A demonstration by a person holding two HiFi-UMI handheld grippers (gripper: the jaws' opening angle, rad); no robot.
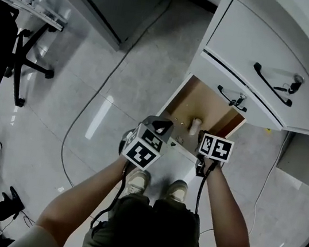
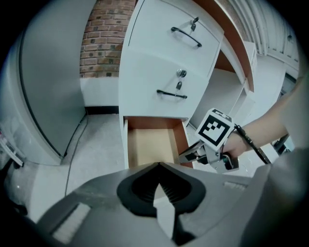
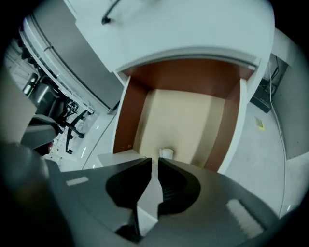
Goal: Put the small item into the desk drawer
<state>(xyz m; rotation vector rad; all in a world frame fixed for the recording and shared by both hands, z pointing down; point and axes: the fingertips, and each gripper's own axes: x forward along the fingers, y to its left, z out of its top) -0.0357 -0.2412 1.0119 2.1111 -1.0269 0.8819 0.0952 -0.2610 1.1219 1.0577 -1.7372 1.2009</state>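
The bottom desk drawer (image 1: 188, 103) stands pulled out, with a wooden floor and brown sides. A small white cylindrical item (image 1: 196, 124) lies on the drawer floor near its front. In the right gripper view the same item (image 3: 166, 153) sits just beyond my right gripper (image 3: 155, 161), whose jaws stand a narrow gap apart with nothing between them. The right gripper (image 1: 204, 137) hovers over the drawer's front edge. My left gripper (image 1: 161, 127) hangs to the left of it, above the drawer's front corner. In its own view the left gripper (image 2: 158, 167) is shut and empty, facing the drawer (image 2: 149, 144).
Two closed white drawers with black handles (image 1: 271, 83) and keys sit above the open one. An office chair (image 1: 22, 61) stands far left, and a cable (image 1: 78, 125) runs over the tiled floor. The person's shoes (image 1: 156, 185) are just before the drawer.
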